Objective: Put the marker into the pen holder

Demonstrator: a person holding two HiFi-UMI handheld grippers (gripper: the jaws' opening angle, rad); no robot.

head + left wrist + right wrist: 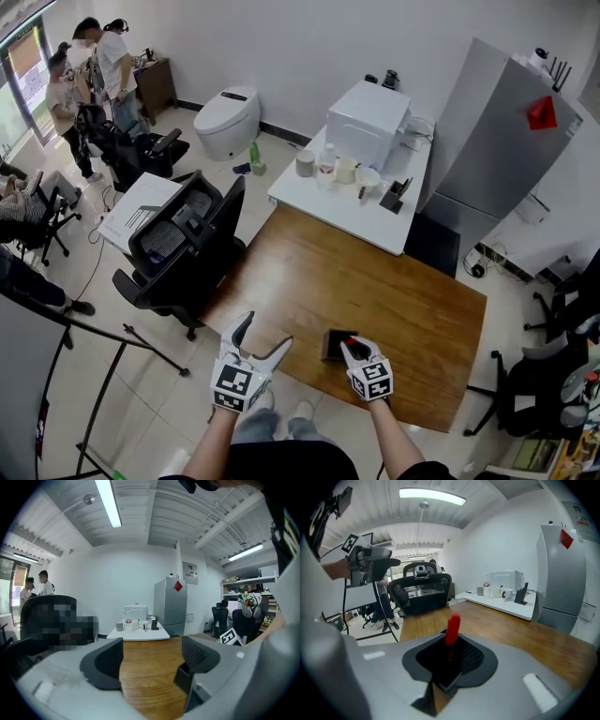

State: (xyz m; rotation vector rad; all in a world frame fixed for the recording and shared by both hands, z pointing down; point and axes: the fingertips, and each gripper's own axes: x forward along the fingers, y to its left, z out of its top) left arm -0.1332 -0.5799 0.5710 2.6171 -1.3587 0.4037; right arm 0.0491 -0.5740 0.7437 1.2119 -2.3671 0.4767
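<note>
A red marker (pixel 452 626) stands upright between the jaws of my right gripper (pixel 449 652), which is shut on it. In the head view that right gripper (pixel 350 349) hovers over a black square pen holder (pixel 332 345) near the front edge of the brown wooden table (pixel 375 291), with the marker's red tip (pixel 352 340) right at the holder. My left gripper (pixel 265 332) is just left of the holder at the table's edge, open and empty. In the left gripper view the holder (pixel 183 678) shows as a dark box partly behind the right jaw of the left gripper (pixel 152 660).
A white table (pixel 309 200) behind the wooden one carries a white box (pixel 367 122), cups and a black stand. A grey fridge (pixel 497 150) stands at the back right. Black office chairs (pixel 183 244) sit left of the table. Two people (pixel 89 75) stand far left.
</note>
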